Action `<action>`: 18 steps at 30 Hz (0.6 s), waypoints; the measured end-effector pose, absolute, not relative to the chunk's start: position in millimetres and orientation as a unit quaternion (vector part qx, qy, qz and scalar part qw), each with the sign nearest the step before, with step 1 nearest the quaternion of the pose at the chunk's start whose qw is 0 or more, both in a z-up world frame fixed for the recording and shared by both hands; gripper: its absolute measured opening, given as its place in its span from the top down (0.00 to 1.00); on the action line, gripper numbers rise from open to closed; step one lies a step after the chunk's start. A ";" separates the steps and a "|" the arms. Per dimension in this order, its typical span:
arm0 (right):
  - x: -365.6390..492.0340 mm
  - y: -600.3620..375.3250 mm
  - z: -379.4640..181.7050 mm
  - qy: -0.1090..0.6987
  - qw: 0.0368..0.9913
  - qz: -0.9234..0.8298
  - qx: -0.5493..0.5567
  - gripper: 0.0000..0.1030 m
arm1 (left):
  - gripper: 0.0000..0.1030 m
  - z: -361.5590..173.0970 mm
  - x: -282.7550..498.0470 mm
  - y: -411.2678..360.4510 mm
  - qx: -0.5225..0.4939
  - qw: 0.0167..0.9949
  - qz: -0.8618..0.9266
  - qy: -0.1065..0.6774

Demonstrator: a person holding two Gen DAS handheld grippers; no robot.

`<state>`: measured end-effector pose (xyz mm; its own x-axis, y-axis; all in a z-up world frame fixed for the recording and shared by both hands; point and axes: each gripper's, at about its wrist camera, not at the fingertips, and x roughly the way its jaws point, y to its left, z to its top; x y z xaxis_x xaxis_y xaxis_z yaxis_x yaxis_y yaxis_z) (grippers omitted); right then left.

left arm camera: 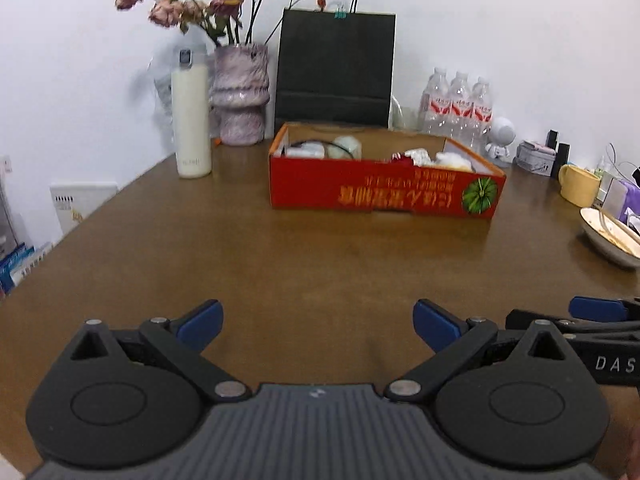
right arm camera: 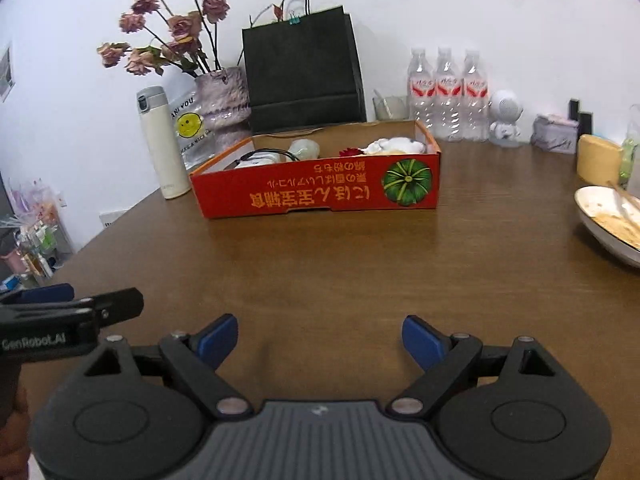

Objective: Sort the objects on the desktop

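Note:
A shallow red cardboard box (left arm camera: 380, 192) (right arm camera: 320, 192) with a green pumpkin print stands at the far middle of the brown table (left arm camera: 280, 264) (right arm camera: 360, 264). Inside lie a white item with a black cable (right arm camera: 256, 159), a pale round object (right arm camera: 304, 148) and white crumpled items (right arm camera: 396, 146). My left gripper (left arm camera: 318, 322) is open and empty, low over the near table. My right gripper (right arm camera: 320, 338) is open and empty beside it. Each gripper shows at the edge of the other's view.
Behind the box stand a white flask (left arm camera: 191, 120), a vase of dried roses (left arm camera: 240, 96), a black paper bag (left arm camera: 336, 68), three water bottles (left arm camera: 458, 106) and a white robot figurine (right arm camera: 506, 118). At right are a yellow mug (left arm camera: 578, 186) and a dirty bowl with chopsticks (right arm camera: 612, 216).

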<state>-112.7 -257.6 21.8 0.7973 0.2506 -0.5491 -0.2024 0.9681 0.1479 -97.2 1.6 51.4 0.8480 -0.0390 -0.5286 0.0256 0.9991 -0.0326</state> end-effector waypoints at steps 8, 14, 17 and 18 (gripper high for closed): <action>-96.2 -249.8 8.7 0.315 0.944 0.099 0.015 0.05 | 0.00 31.4 -60.9 2.8 0.014 0.949 -0.017 0.315; -69.4 -246.1 3.6 0.339 0.937 0.087 0.018 0.05 | 0.00 19.0 -32.6 5.6 0.016 0.938 -0.022 0.344; -57.8 -244.2 -0.7 0.344 0.935 0.082 0.023 0.02 | 0.00 17.1 -27.0 5.0 0.010 0.940 -0.024 0.341; -55.4 -243.1 -0.8 0.341 0.936 0.082 0.022 0.02 | 0.00 16.1 -25.1 4.9 0.010 0.939 -0.025 0.342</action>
